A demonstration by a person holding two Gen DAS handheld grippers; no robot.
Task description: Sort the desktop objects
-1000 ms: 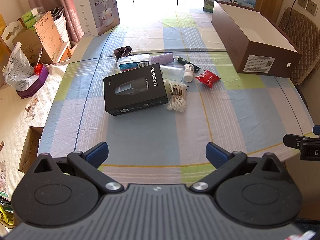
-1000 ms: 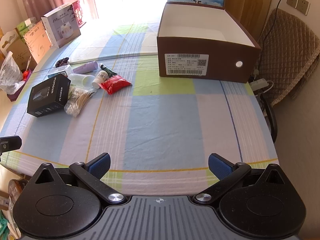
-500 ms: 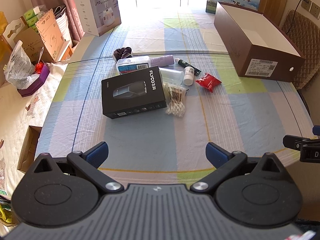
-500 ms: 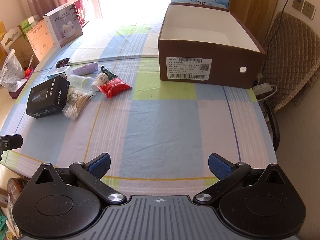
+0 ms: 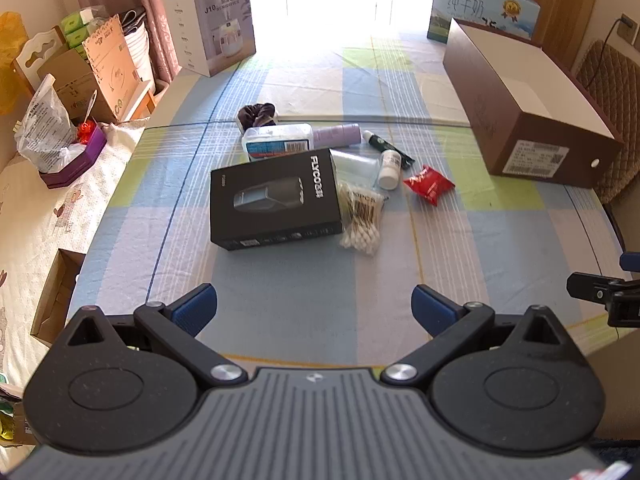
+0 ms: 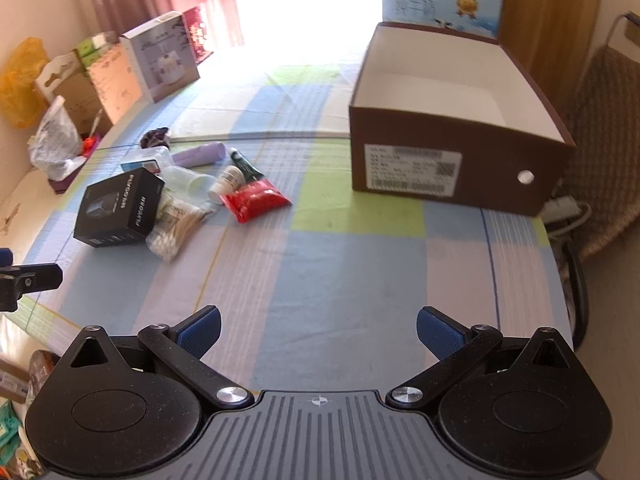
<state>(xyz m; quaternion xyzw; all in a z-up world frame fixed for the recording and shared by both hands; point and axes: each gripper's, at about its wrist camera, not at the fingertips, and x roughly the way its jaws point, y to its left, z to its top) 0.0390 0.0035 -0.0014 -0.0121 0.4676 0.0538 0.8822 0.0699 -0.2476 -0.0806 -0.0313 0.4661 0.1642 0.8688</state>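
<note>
A pile of small items lies mid-table: a black shaver box, a bag of cotton swabs, a red packet, a small white bottle, a dark tube, a purple tube, a wipes pack and a dark scrunchie. An open brown shoebox stands at the right, nothing in it. My left gripper hangs open before the shaver box. My right gripper is open over bare cloth.
A checked cloth covers the table. A white humidifier box and a blue milk carton stand at the far end. A bed with bags and cartons runs along the left. A wicker chair sits at the right.
Both grippers have moved forward toward the table; the items and shoebox look closer. The right view has swung slightly toward the pile. Nothing has been taken hold of.
</note>
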